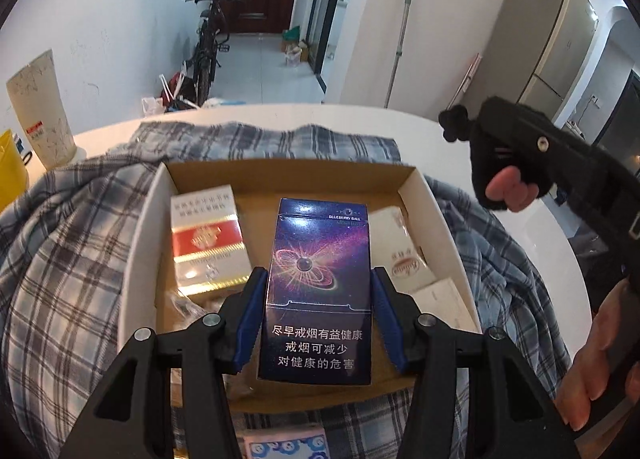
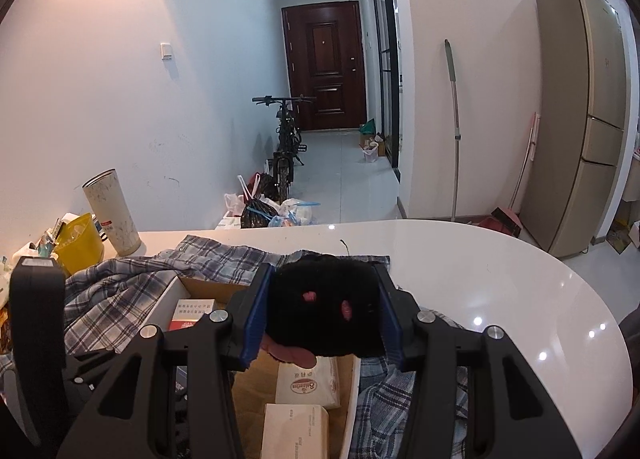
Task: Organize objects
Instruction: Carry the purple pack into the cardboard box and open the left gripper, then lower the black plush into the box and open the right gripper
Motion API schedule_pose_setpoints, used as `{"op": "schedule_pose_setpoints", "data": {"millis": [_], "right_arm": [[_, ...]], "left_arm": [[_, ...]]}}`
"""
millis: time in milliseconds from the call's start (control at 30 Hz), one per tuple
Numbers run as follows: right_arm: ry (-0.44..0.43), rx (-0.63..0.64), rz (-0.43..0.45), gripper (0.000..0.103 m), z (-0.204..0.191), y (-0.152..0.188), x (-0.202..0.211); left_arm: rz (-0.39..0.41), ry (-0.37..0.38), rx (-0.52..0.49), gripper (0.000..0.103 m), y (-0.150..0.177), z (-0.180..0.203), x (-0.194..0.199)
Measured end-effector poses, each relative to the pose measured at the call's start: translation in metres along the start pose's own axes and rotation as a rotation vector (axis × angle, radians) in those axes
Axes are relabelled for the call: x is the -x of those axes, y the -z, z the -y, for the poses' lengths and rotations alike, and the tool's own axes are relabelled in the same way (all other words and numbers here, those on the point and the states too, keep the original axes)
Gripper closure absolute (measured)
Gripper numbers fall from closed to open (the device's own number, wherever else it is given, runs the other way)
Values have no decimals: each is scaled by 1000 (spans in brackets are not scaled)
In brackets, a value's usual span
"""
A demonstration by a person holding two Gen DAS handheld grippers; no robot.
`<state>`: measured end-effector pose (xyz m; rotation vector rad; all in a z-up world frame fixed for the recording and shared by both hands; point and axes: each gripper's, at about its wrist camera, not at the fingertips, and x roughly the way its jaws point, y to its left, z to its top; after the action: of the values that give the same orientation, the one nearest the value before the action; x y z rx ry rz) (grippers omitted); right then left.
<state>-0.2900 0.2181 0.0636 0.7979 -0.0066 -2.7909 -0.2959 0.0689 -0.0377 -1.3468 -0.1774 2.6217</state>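
Note:
My left gripper (image 1: 318, 287) is shut on a dark blue cigarette pack (image 1: 320, 259) and holds it over an open cardboard box (image 1: 288, 171). In the box lie a red and white cigarette pack (image 1: 208, 239) at the left and white packets (image 1: 400, 251) at the right. My right gripper (image 2: 324, 299) is shut on a black fuzzy plush toy (image 2: 324, 311) with pink marks, above the same box (image 2: 208, 287). That toy (image 1: 502, 187) and the right gripper body show at the right of the left wrist view.
The box sits on a blue plaid shirt (image 1: 64, 259) spread over a white round table (image 2: 500, 271). A white tumbler (image 2: 112, 215) and a yellow bag (image 2: 80, 243) stand at the table's far left. A pink packet (image 1: 284, 443) lies near the front edge.

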Motion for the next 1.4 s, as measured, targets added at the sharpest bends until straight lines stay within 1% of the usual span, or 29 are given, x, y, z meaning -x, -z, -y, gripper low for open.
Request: {"op": "schedule_pose_setpoints", "data": {"millis": [67, 200, 367, 400, 433, 467, 500, 600, 633, 667, 700, 733, 800, 833, 900, 967, 1033, 1100, 1333, 1400], "right_arm": [[1, 3, -5, 56, -1, 1, 0], [0, 5, -17, 56, -2, 3, -3], [-23, -14, -32, 56, 0, 3, -5], [-21, -13, -31, 56, 0, 3, -4], [-18, -13, -29, 56, 0, 2, -4], [-17, -13, -29, 56, 0, 2, -4], [-18, -14, -30, 56, -1, 2, -5], [-28, -19, -30, 56, -2, 2, -3], [-32, -20, -28, 56, -3, 2, -2], [-35, -20, -25, 56, -3, 2, 0], [-36, -20, -22, 56, -4, 2, 0], [-35, -20, -18, 55, -6, 2, 2], [-32, -19, -16, 56, -9, 3, 2], [-37, -14, -20, 56, -10, 4, 2], [-56, -2, -38, 55, -15, 6, 0], [-78, -3, -67, 55, -20, 9, -4], [-99, 2, -103, 55, -26, 13, -10], [-120, 1, -129, 55, -30, 17, -15], [-173, 40, -212, 53, -45, 33, -31], [-186, 40, -224, 50, -46, 36, -32]], "left_arm": [[-26, -4, -5, 49, 1, -2, -7], [-32, -51, -3, 49, 3, -8, -15], [-44, -52, 3, 48, 4, -10, -18], [-45, -56, 2, 44, 3, -10, -17], [-40, -55, 3, 38, 2, -11, -15], [-29, -50, 6, 34, 1, -12, -12], [-12, -34, 12, 27, 0, -13, -7], [30, 1, 14, 26, -4, -12, 7], [50, -3, 7, 25, -7, -12, 12], [78, -20, -3, 24, -9, -12, 19], [109, -55, -17, 18, -12, -12, 26], [126, -94, -30, 15, -14, -13, 31], [170, -163, -41, 15, -21, -20, 43], [196, -180, -29, 15, -23, -25, 50], [247, -197, 1, 15, -27, -36, 62], [283, -167, 39, 15, -30, -47, 71], [292, -116, 57, 15, -31, -53, 75], [293, -92, 50, 15, -31, -52, 75], [297, -116, 15, 15, -26, -39, 71], [301, -130, 16, 15, -26, -38, 71]]}}
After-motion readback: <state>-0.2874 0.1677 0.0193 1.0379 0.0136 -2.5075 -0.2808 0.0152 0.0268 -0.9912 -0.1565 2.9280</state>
